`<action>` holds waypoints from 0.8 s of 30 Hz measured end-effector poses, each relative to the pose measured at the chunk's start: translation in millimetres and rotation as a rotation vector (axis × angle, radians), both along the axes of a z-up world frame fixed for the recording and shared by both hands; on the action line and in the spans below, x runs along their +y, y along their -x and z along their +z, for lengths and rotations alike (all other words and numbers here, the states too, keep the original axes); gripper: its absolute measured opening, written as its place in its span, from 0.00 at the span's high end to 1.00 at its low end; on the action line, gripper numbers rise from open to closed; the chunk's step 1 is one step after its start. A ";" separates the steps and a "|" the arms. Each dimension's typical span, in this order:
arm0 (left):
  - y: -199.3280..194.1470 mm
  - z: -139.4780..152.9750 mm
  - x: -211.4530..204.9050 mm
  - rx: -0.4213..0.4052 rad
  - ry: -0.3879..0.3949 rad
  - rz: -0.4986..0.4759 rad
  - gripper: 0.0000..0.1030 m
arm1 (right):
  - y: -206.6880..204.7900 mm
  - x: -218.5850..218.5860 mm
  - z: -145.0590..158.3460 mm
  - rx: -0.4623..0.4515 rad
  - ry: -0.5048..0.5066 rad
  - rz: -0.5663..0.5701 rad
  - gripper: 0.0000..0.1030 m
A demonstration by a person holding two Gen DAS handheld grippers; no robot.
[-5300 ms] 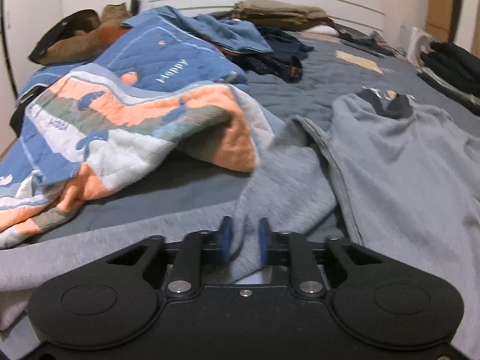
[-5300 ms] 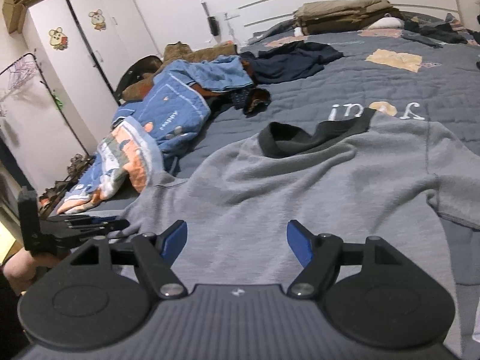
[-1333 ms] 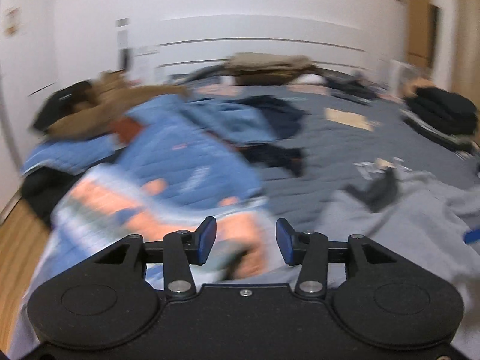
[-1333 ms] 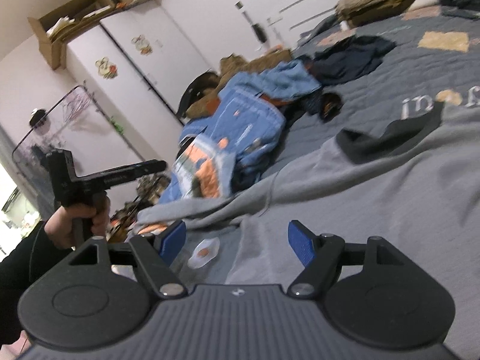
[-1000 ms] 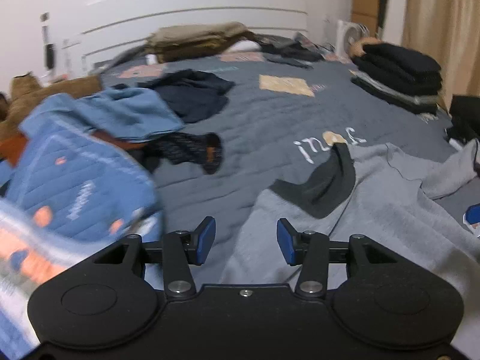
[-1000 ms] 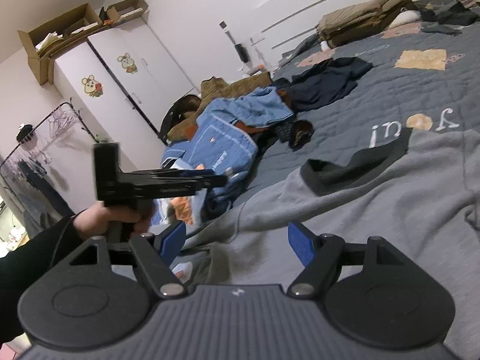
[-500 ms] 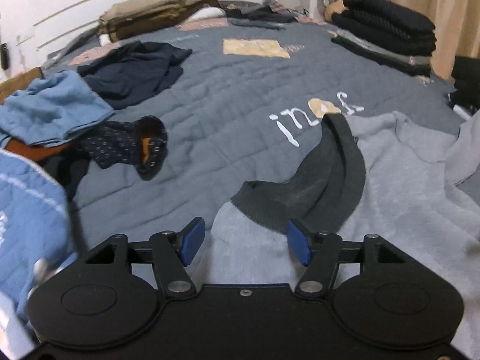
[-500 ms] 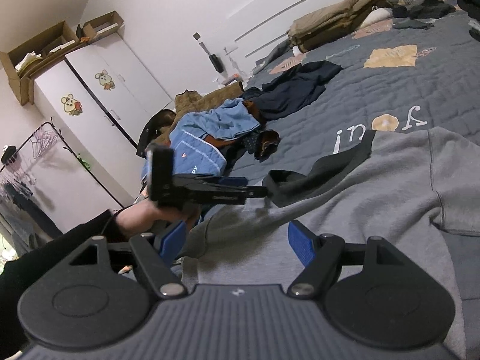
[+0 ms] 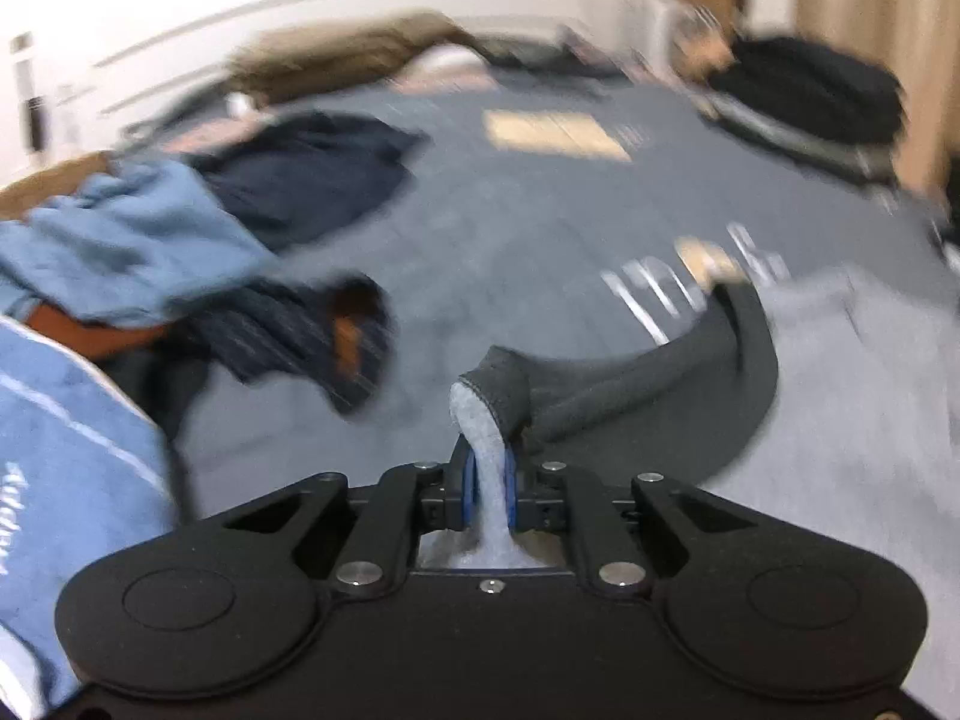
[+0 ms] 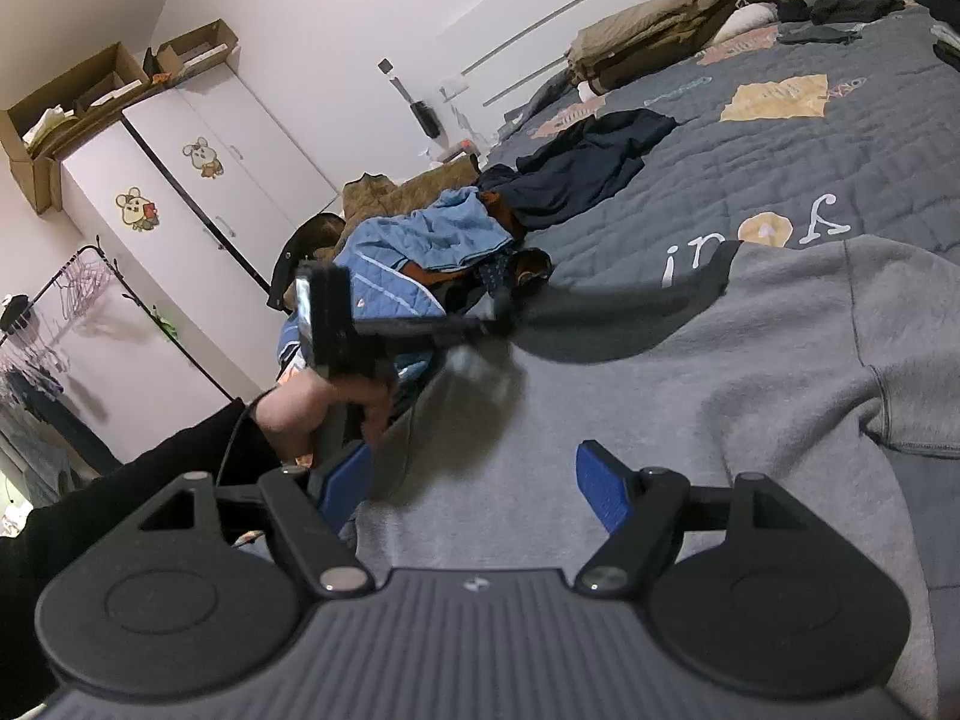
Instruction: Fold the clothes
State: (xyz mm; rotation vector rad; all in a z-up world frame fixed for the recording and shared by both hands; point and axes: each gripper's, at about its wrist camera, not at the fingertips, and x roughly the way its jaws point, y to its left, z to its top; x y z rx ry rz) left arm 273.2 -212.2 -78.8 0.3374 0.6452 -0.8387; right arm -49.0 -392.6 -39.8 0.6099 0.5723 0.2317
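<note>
Half a second on, the left gripper [image 9: 486,483] has closed on the grey sweatshirt [image 10: 750,372] beside its dark collar [image 9: 660,384], probably to lift that shoulder for folding; the garment lies spread on the bed [image 10: 750,150], and the right gripper [image 10: 474,489] hovers open above it

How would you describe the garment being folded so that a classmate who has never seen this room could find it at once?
Start at the big bed with the grey quilt. Spread over its near end lies the grey sweatshirt, the left gripper pinching it beside the neckline. Only it has a dark charcoal collar; the blue clothes and navy garment lie crumpled farther up the bed.
</note>
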 end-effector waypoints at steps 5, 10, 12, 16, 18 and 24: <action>-13.8 -7.0 -16.0 0.033 -0.066 0.073 0.85 | -0.1 -1.6 -1.4 0.000 0.001 -0.010 0.28; -10.0 -10.7 -10.9 0.063 -0.050 0.145 0.67 | -1.0 -8.5 -5.1 0.010 0.019 -0.032 0.28; 0.6 0.2 3.7 0.053 0.009 0.152 0.59 | -1.1 -13.1 -6.7 0.018 0.035 -0.050 0.28; 20.1 16.4 18.7 0.031 0.015 0.090 0.58 | -0.8 -27.3 -4.6 0.021 0.110 -0.097 0.28; 21.2 17.5 21.2 0.031 0.001 0.075 0.56 | -2.4 -36.3 -2.0 0.021 0.159 -0.112 0.28; 24.6 20.8 28.4 0.030 -0.042 0.030 0.52 | -42.9 -78.0 9.3 0.070 0.341 -0.097 0.28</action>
